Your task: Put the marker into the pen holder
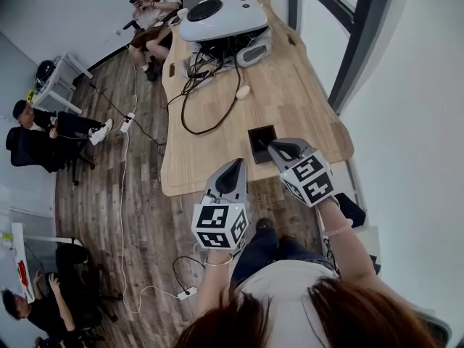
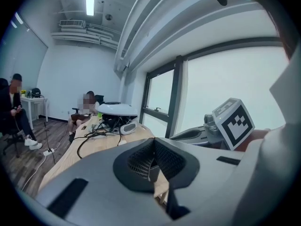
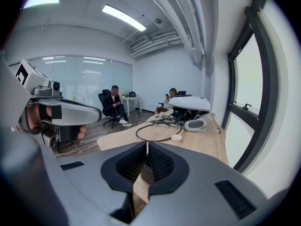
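A black square pen holder stands near the front edge of the wooden table. No marker shows in any view. My left gripper hovers over the table's front edge, just left of and nearer than the holder, its jaws shut with nothing between them. My right gripper is at the holder's right side, also shut and empty. In the left gripper view the left gripper points along the table, with the right gripper beside it. The right gripper view shows the right gripper with the holder partly hidden behind the jaws.
At the table's far end sit a white round device, tangled black cables and a small white oval object. Seated people and a power strip are on the wooden floor to the left. A window wall runs along the right.
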Tool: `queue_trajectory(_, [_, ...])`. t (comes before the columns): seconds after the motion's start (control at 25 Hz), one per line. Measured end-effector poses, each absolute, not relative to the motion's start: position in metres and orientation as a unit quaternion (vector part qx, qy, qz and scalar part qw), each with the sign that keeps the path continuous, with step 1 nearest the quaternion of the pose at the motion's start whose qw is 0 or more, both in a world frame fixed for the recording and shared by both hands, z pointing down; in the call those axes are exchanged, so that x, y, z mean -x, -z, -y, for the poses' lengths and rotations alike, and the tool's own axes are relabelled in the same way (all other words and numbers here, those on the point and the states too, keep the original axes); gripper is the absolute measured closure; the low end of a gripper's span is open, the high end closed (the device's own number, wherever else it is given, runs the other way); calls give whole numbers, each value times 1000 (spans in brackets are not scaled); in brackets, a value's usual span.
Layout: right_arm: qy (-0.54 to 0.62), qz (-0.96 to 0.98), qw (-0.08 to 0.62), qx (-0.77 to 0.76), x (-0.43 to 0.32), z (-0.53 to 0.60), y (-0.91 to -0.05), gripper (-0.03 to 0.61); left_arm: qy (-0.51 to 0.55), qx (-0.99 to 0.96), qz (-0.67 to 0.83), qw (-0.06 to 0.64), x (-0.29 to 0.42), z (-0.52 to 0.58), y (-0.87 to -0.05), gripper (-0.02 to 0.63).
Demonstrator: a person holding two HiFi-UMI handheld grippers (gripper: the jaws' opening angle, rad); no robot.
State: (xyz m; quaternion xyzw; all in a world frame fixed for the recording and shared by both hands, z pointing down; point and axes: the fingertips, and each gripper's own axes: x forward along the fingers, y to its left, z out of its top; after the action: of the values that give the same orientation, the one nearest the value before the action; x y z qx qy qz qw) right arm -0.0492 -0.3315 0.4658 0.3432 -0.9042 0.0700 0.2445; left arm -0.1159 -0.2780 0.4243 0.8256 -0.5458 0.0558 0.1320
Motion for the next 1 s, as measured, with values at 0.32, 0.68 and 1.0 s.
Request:
queue_trajectory(0.32, [-52, 914, 202, -349, 37, 308, -438, 543, -51, -824, 551, 123, 103, 260, -415, 595])
queue_trajectory(0.68, [-46, 920, 162, -354, 16, 276, -413, 548, -41, -821, 559, 111, 88, 235, -403, 595])
queue_trajectory(1.0, [-33, 921, 152, -357, -2, 246, -398, 549, -32, -818, 564, 104, 74, 211, -391, 595])
